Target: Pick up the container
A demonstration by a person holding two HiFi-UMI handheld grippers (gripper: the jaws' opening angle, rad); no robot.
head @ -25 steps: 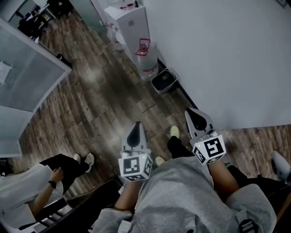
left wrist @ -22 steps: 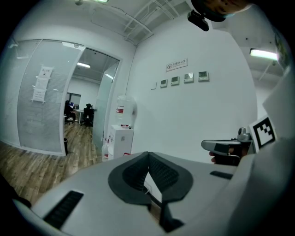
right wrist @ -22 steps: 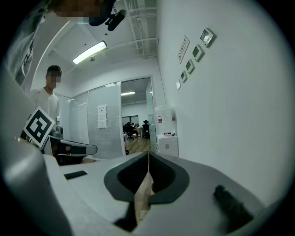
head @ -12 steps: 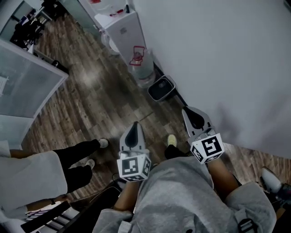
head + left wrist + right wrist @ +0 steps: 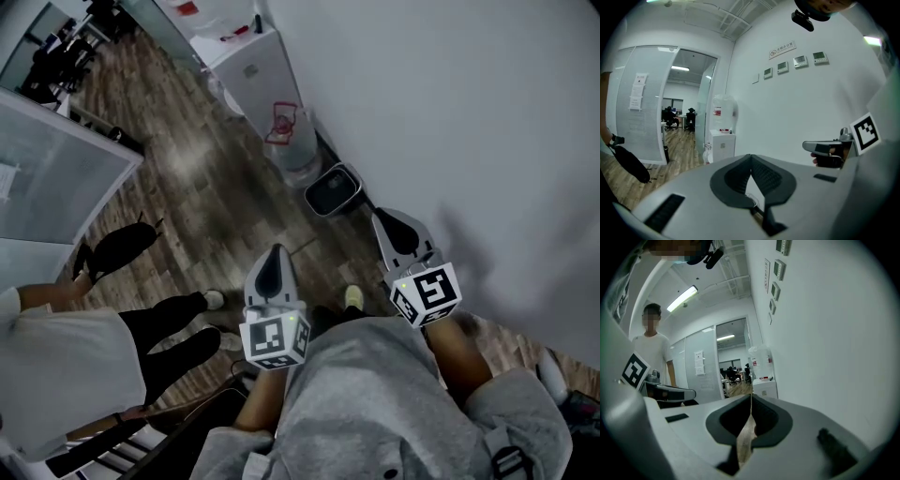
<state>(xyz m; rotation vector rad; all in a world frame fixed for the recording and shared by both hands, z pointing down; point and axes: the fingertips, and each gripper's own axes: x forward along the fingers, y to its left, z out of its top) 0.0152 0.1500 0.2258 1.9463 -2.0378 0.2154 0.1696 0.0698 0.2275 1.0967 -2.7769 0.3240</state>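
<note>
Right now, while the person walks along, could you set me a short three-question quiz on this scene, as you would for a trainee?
1. True or false: the left gripper is holding something.
2. What sits on the floor by the wall, just beyond the right gripper?
A. a bin
B. a ladder
C. a bicycle
3. Are the right gripper's fingers apart or together?

Key:
1. False, it is shut and empty.
2. A.
3. Together, with nothing between them.
</note>
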